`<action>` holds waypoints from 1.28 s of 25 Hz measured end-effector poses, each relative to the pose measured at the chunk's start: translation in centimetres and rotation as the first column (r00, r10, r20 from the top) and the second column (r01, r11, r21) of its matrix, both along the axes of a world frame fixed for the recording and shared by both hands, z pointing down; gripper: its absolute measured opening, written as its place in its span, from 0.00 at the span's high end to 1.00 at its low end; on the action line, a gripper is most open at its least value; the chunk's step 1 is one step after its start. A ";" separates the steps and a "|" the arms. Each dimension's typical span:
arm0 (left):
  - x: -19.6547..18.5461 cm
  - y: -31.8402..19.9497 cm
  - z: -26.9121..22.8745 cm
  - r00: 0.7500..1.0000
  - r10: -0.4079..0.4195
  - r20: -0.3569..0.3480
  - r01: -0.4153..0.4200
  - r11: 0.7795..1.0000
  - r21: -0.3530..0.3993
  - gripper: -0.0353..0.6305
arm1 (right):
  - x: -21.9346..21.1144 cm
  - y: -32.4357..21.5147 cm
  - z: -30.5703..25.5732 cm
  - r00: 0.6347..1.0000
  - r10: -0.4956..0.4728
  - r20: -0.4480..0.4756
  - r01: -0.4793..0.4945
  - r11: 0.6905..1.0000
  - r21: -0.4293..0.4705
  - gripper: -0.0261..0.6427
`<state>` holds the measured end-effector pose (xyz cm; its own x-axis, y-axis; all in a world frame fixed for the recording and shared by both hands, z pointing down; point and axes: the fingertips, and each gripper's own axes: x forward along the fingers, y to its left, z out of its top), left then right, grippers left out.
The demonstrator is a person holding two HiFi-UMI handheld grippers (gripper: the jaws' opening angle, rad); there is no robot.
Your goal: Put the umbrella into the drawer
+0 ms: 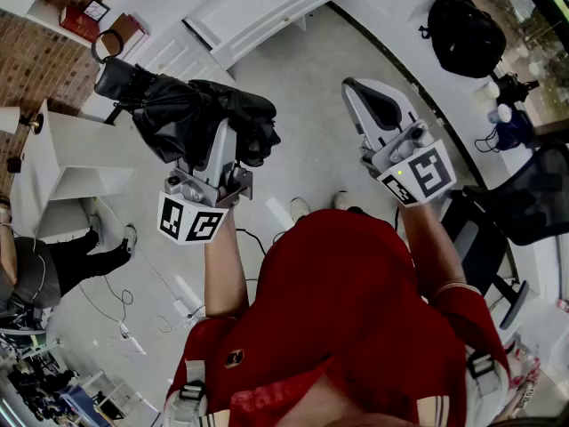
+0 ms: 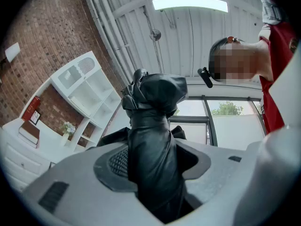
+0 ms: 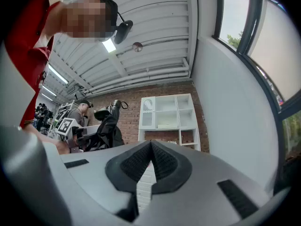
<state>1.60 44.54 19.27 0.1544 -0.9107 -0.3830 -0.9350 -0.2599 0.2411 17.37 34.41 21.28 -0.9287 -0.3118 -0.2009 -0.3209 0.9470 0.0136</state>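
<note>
The left gripper (image 1: 222,145) clamps the folded umbrella (image 1: 191,109) crosswise, its length running from 10 to 4 o'clock, with the white cabinet (image 1: 267,7) at 12, while the right gripper (image 1: 358,92) is closed and empty.

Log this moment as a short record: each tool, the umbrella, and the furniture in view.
left tool: shut on the umbrella, tilted upward
right tool: shut, nothing between its jaws
umbrella: black, folded, fabric bunched, held in the air
furniture: white shelf unit against a brick wall
task status: umbrella not yet in any drawer
</note>
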 end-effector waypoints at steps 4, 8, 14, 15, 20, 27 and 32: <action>0.0 0.1 0.1 1.000 0.006 0.006 -0.006 1.000 0.000 0.60 | -0.1 0.3 -0.2 1.000 -0.018 0.024 0.018 1.000 -0.016 0.96; -0.2 0.0 0.6 1.000 0.008 0.005 -0.008 1.000 0.001 0.60 | -0.3 0.3 0.1 1.000 -0.010 0.024 0.010 1.000 -0.012 0.96; -1.9 0.0 1.9 1.000 0.007 0.018 -0.007 1.000 -0.006 0.60 | -1.7 -0.2 1.2 1.000 0.011 0.008 -0.011 1.000 -0.005 0.96; -2.4 0.1 2.1 1.000 0.008 0.021 -0.008 1.000 -0.008 0.60 | -2.1 -0.2 1.4 1.000 0.016 0.005 -0.016 1.000 -0.003 0.96; -9.0 0.9 2.0 1.000 0.014 0.015 -0.014 1.000 -0.012 0.60 | -7.8 0.7 0.9 0.999 0.045 -0.019 -0.045 0.999 0.001 0.96; -11.5 -0.7 3.1 1.000 0.017 0.007 -0.017 1.000 -0.023 0.60 | -9.1 -0.9 1.7 0.997 0.073 -0.037 -0.073 0.997 0.001 0.96; -12.5 -4.3 3.8 1.000 0.013 0.022 -0.011 0.999 -0.049 0.60 | -9.9 -4.6 2.4 0.997 0.077 -0.025 -0.078 0.997 -0.006 0.96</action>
<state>-10.90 40.29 23.12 0.1736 -0.9263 -0.3345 -0.9373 -0.2596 0.2326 7.45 29.84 23.69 -0.9064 -0.3844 -0.1752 -0.3929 0.9194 0.0156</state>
